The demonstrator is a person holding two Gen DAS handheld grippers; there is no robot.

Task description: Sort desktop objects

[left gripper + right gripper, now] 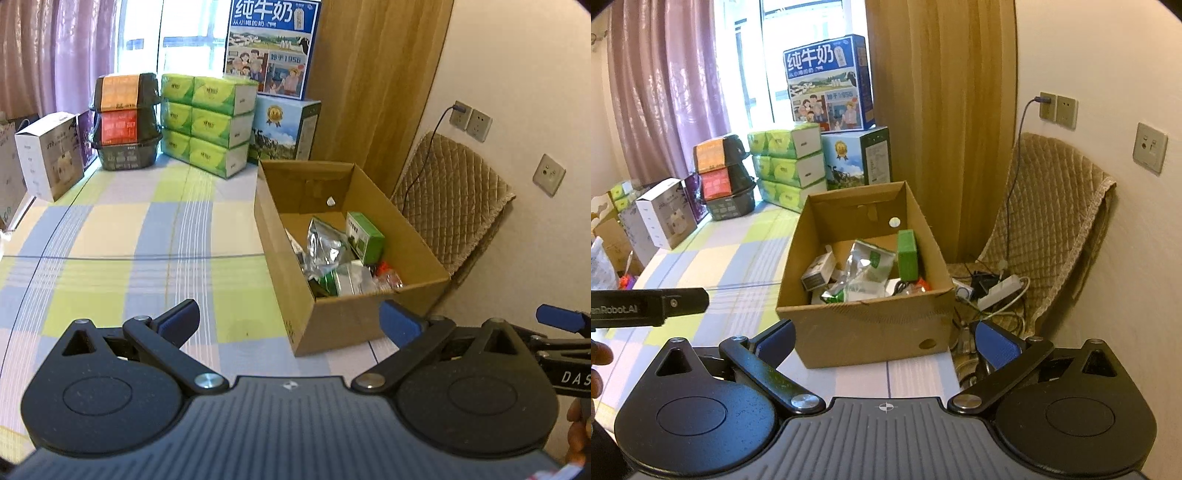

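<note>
Cardboard box [864, 325] sits ahead of right gripper [884, 343], ahead-right of left gripper [290, 323]; long axis runs away from both; holds green carton [907, 256], silver foil pouch [325, 247]; both jaws spread wide, nothing between; milk case [271, 44] far behind reads "纯牛奶"; tissue packs [210, 123] beside it.

Daylight glares through the window [184, 40] — fisheye bends edges, corners dark.
</note>
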